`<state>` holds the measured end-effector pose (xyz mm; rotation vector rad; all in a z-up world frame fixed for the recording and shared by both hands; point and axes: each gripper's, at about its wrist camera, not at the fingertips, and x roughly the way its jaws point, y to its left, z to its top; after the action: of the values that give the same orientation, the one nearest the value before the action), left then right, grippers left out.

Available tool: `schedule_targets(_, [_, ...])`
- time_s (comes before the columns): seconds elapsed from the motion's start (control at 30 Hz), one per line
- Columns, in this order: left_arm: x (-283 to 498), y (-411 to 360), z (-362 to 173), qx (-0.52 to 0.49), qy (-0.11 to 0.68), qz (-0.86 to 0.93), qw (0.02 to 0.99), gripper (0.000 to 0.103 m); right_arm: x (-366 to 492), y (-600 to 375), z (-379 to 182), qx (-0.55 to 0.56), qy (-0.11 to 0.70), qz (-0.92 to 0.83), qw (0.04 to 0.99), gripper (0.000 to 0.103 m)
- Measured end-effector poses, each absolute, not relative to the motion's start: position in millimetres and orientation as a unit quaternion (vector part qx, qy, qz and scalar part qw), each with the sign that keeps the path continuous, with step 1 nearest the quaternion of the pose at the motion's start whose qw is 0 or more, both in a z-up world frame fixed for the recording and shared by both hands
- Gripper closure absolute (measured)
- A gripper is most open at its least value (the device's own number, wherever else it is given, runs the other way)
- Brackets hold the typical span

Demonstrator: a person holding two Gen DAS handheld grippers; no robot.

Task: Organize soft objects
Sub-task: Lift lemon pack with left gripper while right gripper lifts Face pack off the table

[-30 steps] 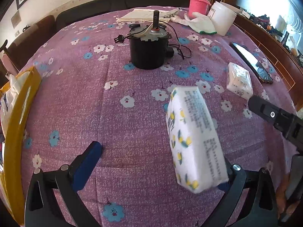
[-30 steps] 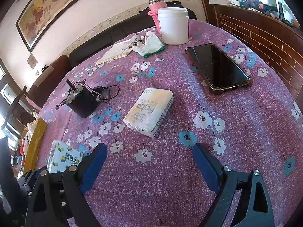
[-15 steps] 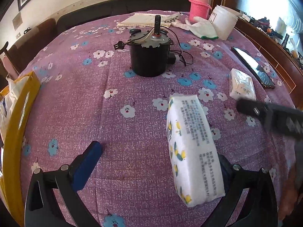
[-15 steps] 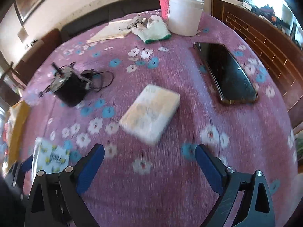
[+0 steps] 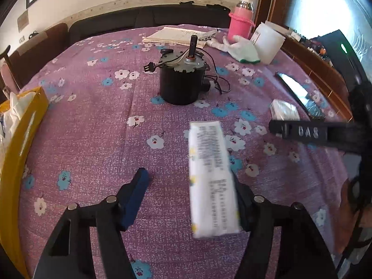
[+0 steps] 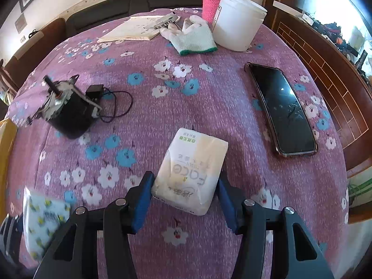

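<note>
A white tissue pack with yellow flowers [image 5: 212, 179] stands on its edge against the right finger of my left gripper [image 5: 188, 188]; the left finger is well clear of it, so the jaws are open. It also shows in the right wrist view [image 6: 45, 220]. A cream "Face" tissue pack [image 6: 191, 172] lies flat on the purple floral tablecloth [image 6: 162, 121], its near end between the blue pads of my right gripper [image 6: 184, 190]. The jaws stand close on both sides with small gaps, open. This pack also shows in the left wrist view [image 5: 284, 112].
A black motor with wires [image 5: 182, 79] stands mid-table. A phone [image 6: 282, 111] lies at the right. A white glove [image 6: 191, 36], white tub [image 6: 237, 21], pink bottle [image 6: 211, 0] and papers [image 6: 137, 29] are at the back. A yellow box [image 5: 16, 139] is at the left edge.
My right gripper has moved forward and its fingers have narrowed around the cream pack. My left gripper's fingers have closed in partway; the flowered pack leans on the right finger.
</note>
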<state>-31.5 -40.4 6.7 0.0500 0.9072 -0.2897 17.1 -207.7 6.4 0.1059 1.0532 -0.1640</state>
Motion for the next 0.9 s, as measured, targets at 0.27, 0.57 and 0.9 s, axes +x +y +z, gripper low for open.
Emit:
schedule_targets(0.27, [-31.6, -42.2, 6.6, 0.029, 0.436, -0.137, 0.889, 0.039, -10.0, -213.5, 4.8, 0.052, 0.498, -0.063, 0.863, 0.046])
schedule_targets(0.57, [-31.8, -43.5, 6.1, 0.035, 0.437, -0.133, 0.889, 0.039, -34.3, -217.5, 3.8, 0.048, 0.492, -0.057, 0.868, 0.045])
schedule_targets(0.9, [-31.9, -44.7, 5.6, 0.039, 0.438, -0.130, 0.889, 0.038, -52.4, -220.8, 3.6, 0.047, 0.484, -0.054, 0.872, 0.045])
